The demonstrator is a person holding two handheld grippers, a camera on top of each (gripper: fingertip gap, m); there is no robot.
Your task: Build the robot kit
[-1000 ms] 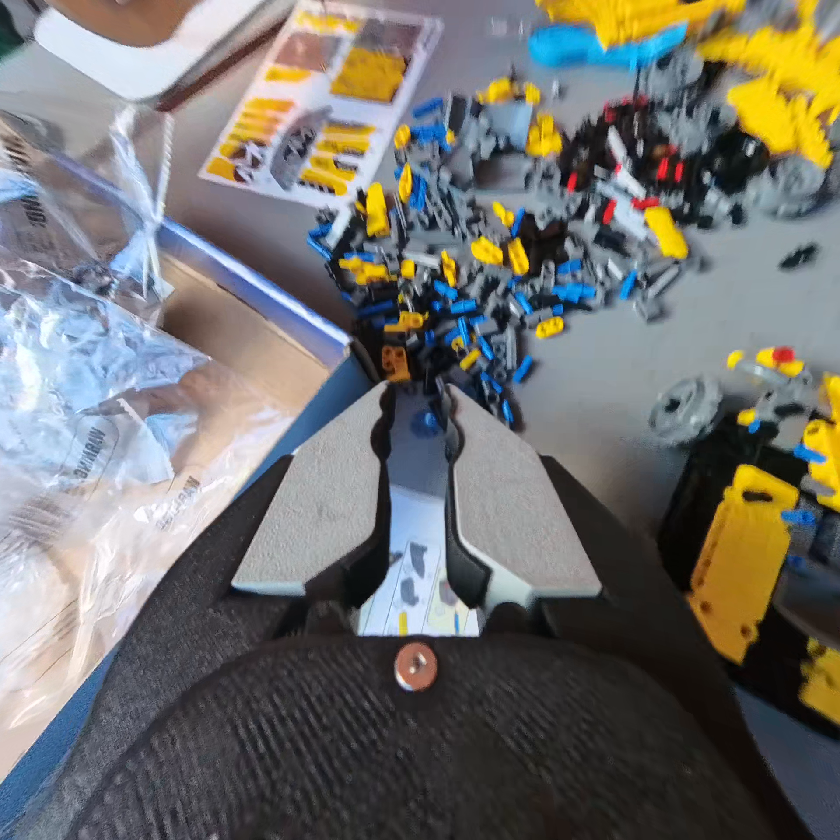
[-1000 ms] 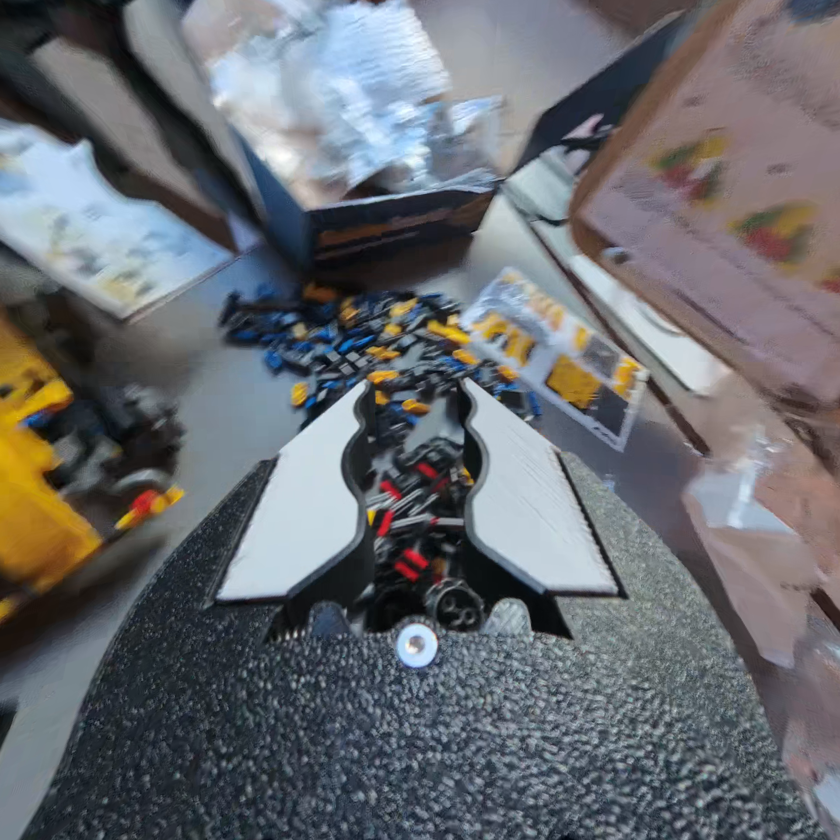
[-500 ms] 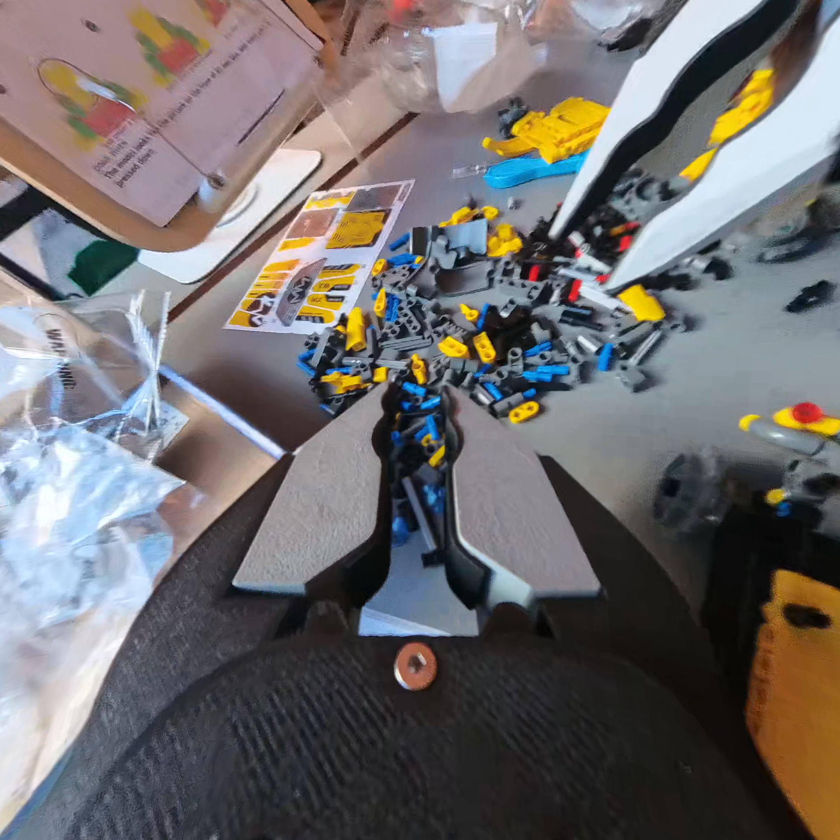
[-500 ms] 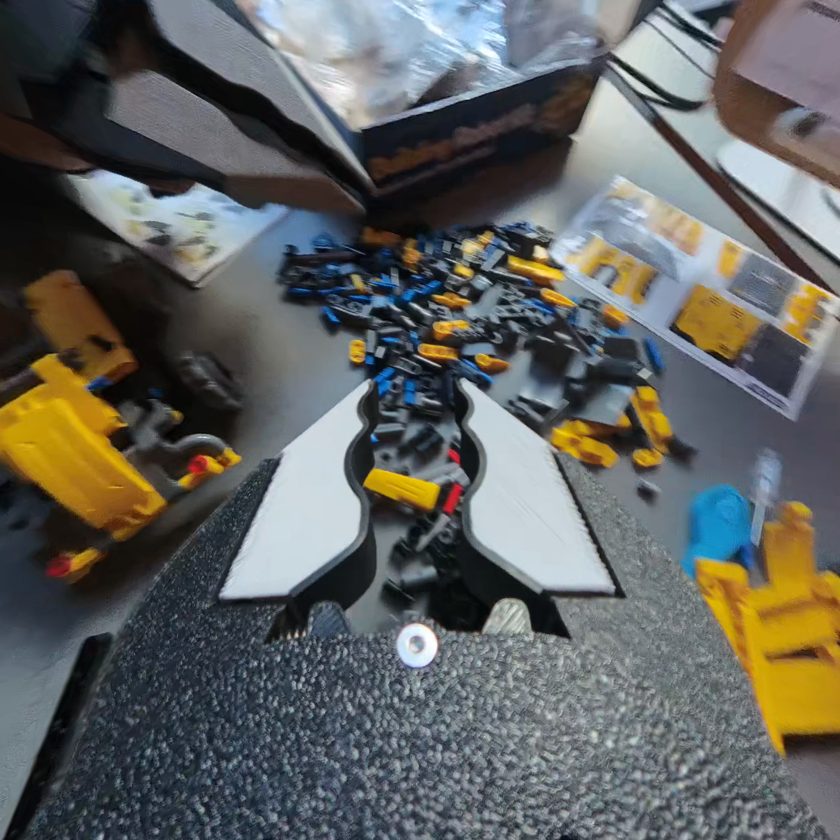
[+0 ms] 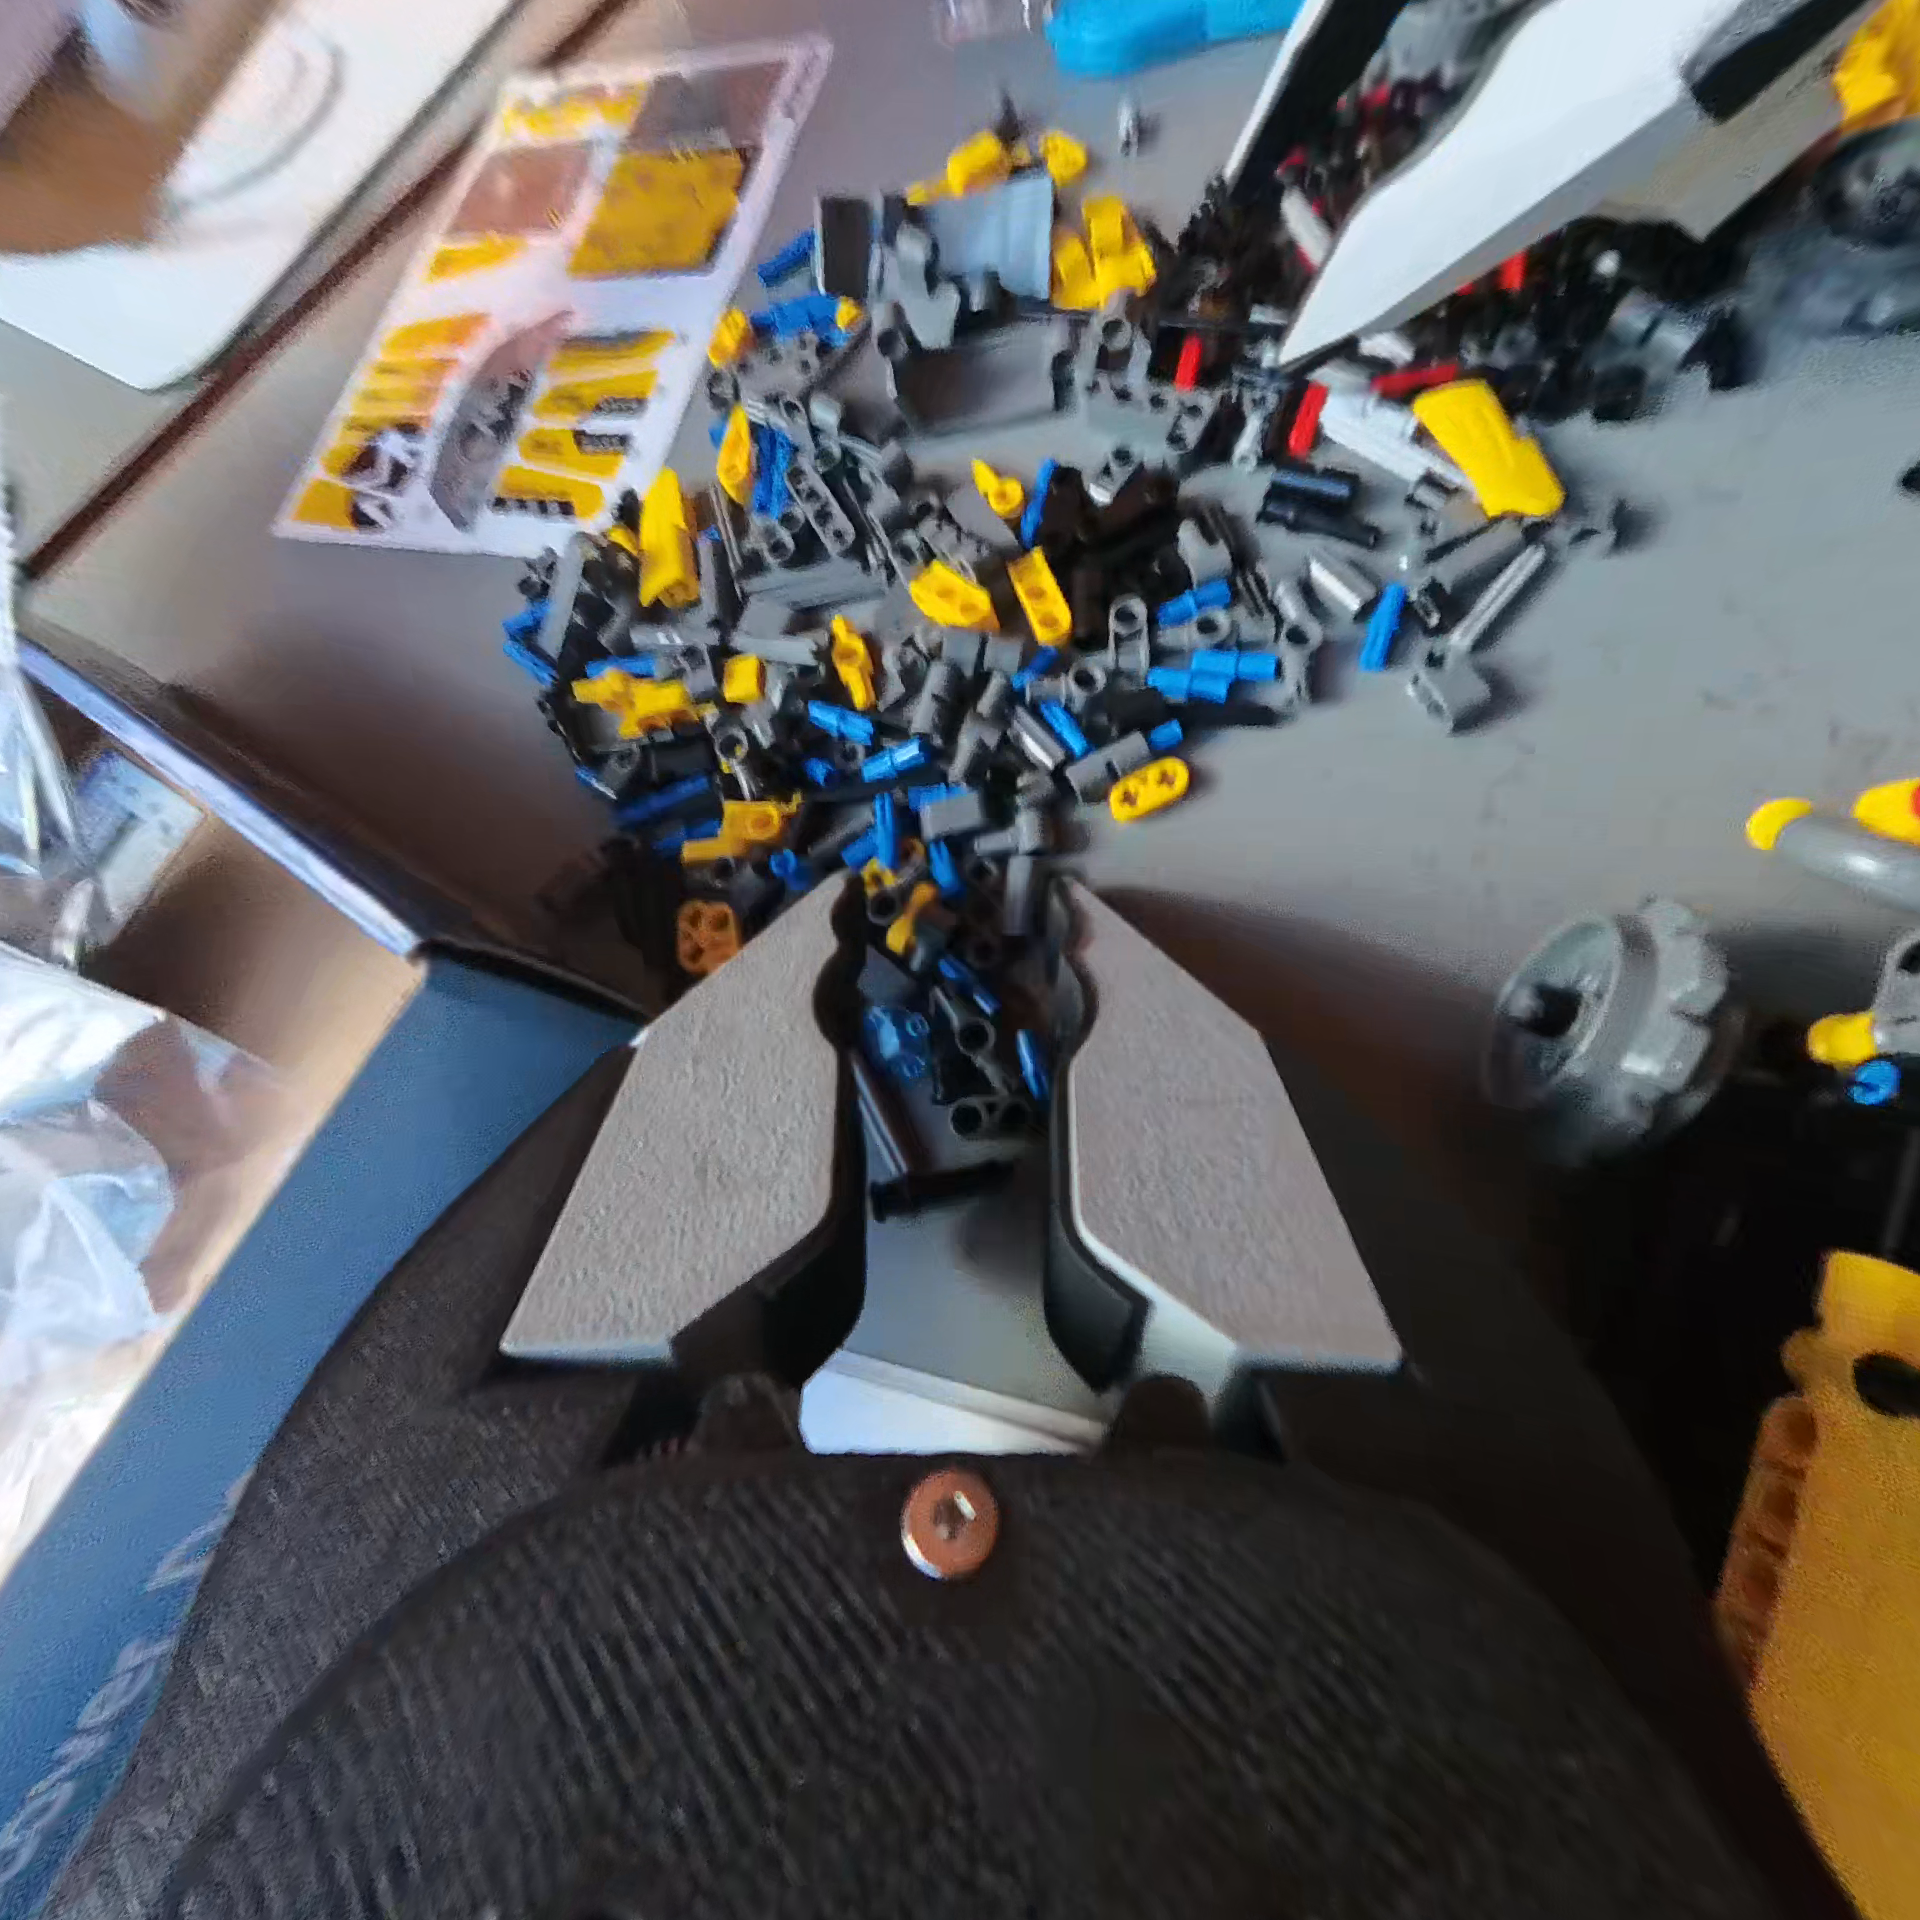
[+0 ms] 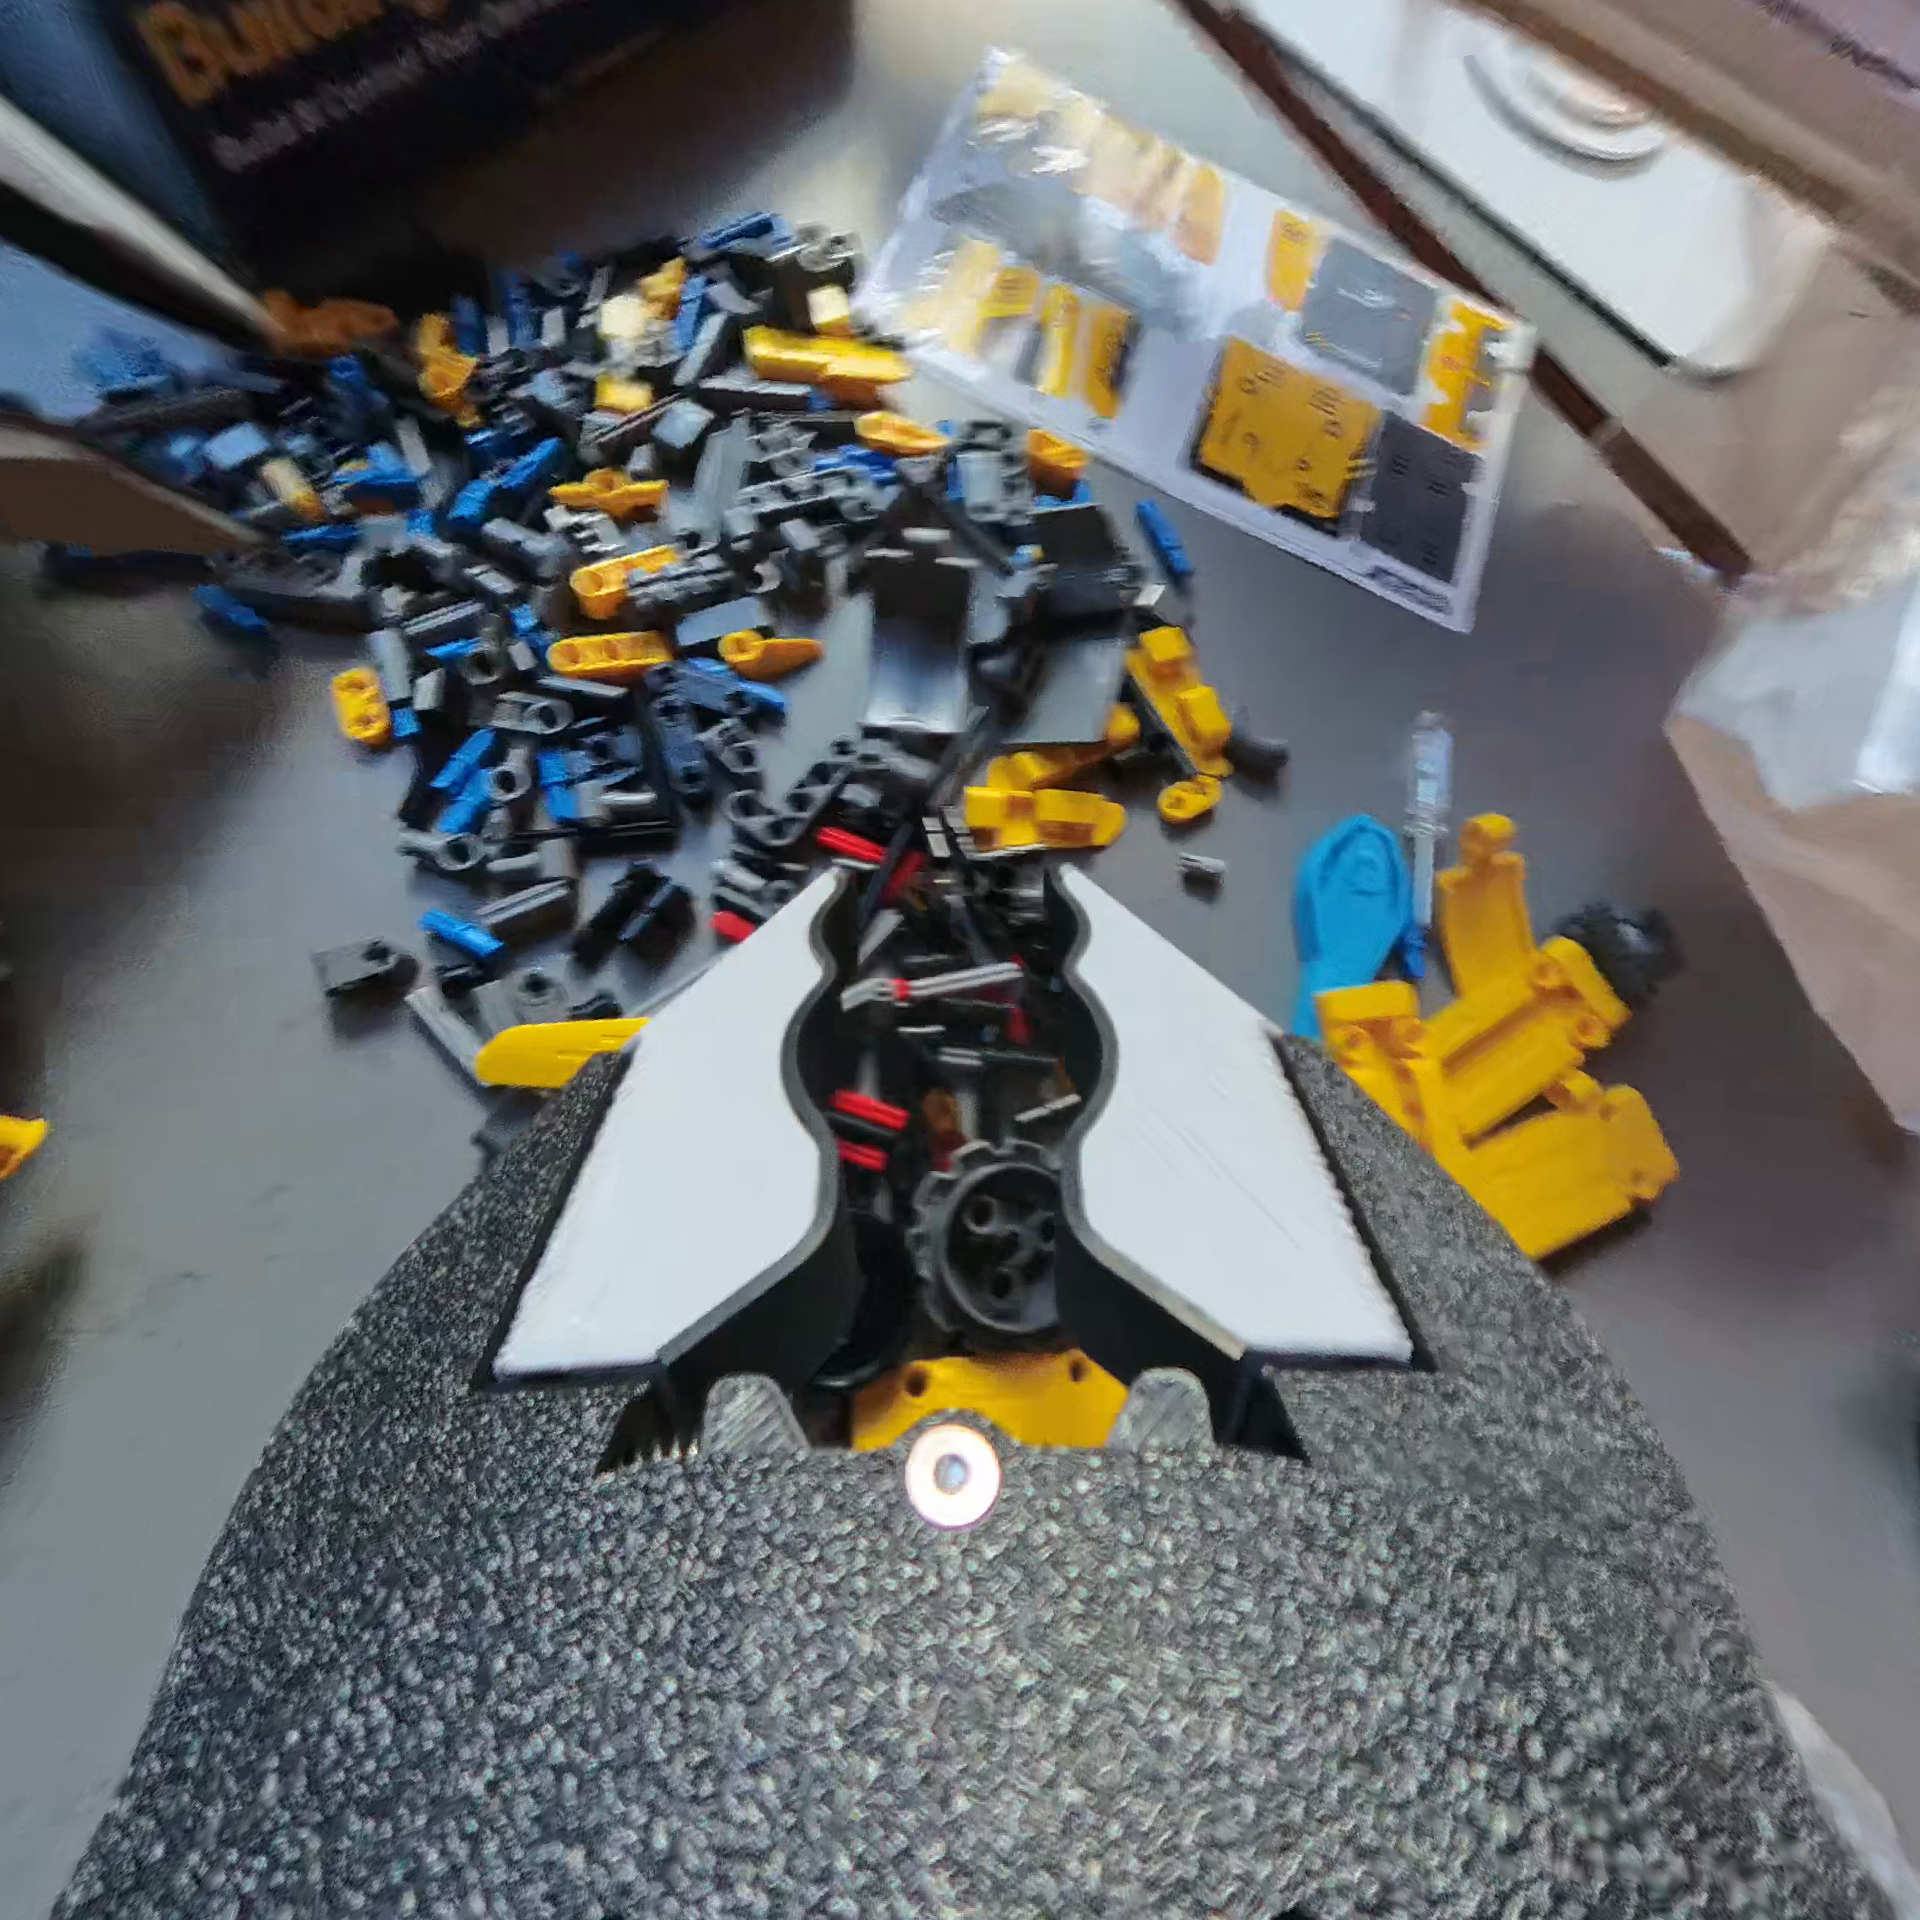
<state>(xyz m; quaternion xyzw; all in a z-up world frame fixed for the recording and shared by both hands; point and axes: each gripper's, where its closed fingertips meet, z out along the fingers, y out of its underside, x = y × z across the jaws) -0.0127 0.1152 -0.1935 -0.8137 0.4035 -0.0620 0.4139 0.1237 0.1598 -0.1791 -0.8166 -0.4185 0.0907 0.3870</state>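
1. We see the left gripper (image 5: pixel 961 894) with its jaws parted and nothing between them; its tips hang over the near edge of the pile of small parts (image 5: pixel 987 623) on the grey counter (image 5: pixel 1558 748), and whether they touch the pieces we cannot tell.
2. The right gripper (image 6: pixel 951 883) also has its jaws apart and grips nothing. Its tips sit over the black and red pieces at the far side of the same pile, and a black gear wheel (image 6: pixel 992 1247) shows in the gap between the fingers, lying below them rather than clamped.
3. Just beside the left gripper lies an open cardboard box (image 5: pixel 343 1039) with clear plastic bags (image 5: pixel 73 1195) in it; a grey wheel (image 5: pixel 1610 1029) sits near on the other side.
4. Near the right gripper lie a yellow assembled piece (image 6: pixel 1486 1070) and a blue tool (image 6: pixel 1351 914).
5. Beyond the pile lies a sticker sheet (image 5: pixel 551 301).
6. By our judgement nothing is picked up yet: the parts lie loose and mixed, and only some yellow sections look built.
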